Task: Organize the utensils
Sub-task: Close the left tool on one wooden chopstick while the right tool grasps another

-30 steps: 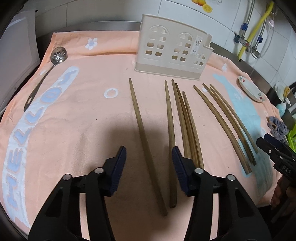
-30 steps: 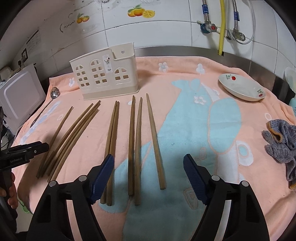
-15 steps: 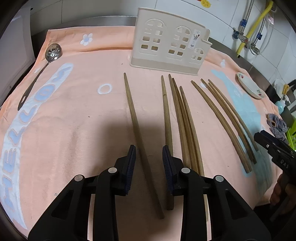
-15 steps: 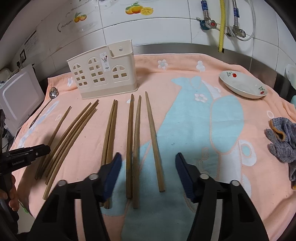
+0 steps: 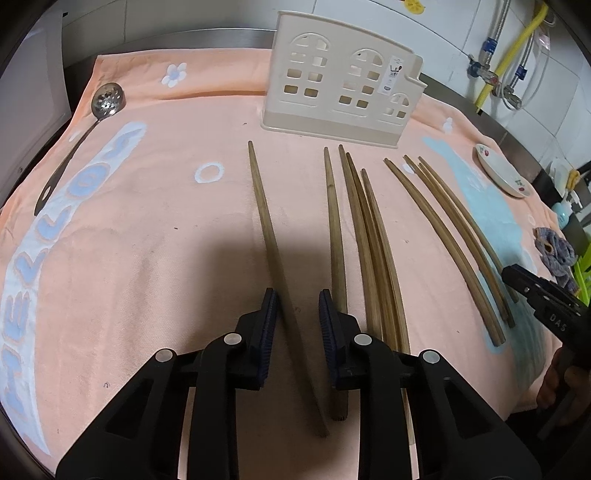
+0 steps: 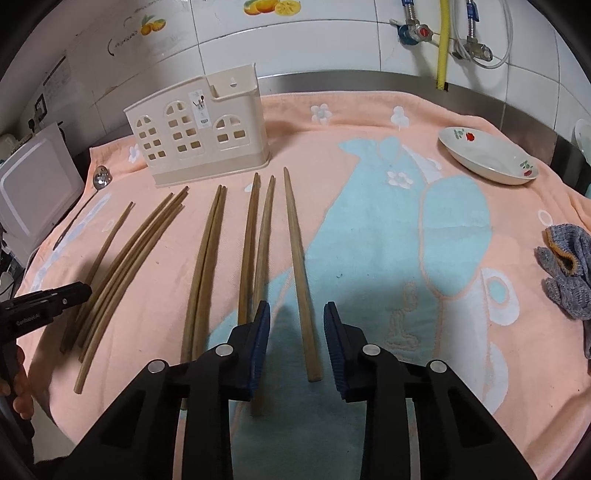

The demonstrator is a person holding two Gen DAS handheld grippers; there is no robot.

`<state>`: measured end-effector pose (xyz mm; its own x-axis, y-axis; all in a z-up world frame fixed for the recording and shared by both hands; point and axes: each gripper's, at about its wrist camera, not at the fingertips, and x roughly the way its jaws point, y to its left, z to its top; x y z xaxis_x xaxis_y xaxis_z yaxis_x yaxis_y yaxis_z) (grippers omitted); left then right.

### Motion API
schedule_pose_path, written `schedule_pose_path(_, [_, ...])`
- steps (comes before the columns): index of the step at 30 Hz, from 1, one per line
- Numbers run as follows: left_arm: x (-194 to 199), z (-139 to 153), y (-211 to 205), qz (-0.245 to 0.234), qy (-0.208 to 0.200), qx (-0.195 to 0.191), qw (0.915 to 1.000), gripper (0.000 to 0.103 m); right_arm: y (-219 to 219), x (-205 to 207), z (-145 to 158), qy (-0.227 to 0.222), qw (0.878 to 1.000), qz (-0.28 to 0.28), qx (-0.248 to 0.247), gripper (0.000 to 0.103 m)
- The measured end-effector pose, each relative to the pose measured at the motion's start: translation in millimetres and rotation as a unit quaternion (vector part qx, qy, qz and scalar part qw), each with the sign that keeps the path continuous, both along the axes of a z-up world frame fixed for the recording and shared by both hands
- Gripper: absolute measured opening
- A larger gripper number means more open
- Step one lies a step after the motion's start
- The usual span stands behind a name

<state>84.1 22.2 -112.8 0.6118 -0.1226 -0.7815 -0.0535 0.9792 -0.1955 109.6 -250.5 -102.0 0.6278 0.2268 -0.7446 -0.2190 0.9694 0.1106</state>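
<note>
Chopstick (image 5: pixel 273 243) lies between closing left fingers (image 5: pixel 266 325), nearer the left one.

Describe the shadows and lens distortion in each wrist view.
Left wrist view: a dark shadow falls on the towel ahead of the left gripper; fisheye bows the chopsticks outward. Right wrist view: a similar shadow ahead of the right gripper; black vignette fills the corners.

White tiled wall (image 6: pixel 332 48) with fruit stickers (image 6: pixel 273 6) stands behind a steel counter edge (image 6: pixel 369 79). A yellow hose (image 6: pixel 443 44) and metal valves (image 6: pixel 413 31) hang on it.
</note>
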Motion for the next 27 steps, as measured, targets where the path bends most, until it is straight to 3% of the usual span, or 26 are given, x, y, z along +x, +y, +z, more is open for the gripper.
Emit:
schedule_pose_path(10, [1.1, -0.1, -2.3, 0.005, 0.005, 0.011, 0.9999, 0.023, 4.2, 1.6, -6.8, -0.001, 1.000, 0.003, -0.026, 0.023])
schedule_pose_path(20, [0.8, -0.8, -2.7, 0.022, 0.003, 0.009, 0.9997, 0.023, 10.2, -3.1, -7.2, -0.014, 0.998, 0.009, -0.054, 0.008])
schedule_pose_path(25, [1.7, -1.5, -1.7, 0.025, -0.001, 0.005, 0.9997, 0.023, 12.9, -5.8, -7.4, -0.017, 0.998, 0.014, -0.055, 0.007])
schedule_pose_path(27, [2.0, -1.7, -1.2, 0.028, -0.001, 0.006, 0.9996, 0.018, 12.8, -6.4, -7.0, -0.018, 0.998, 0.015, -0.051, 0.007])
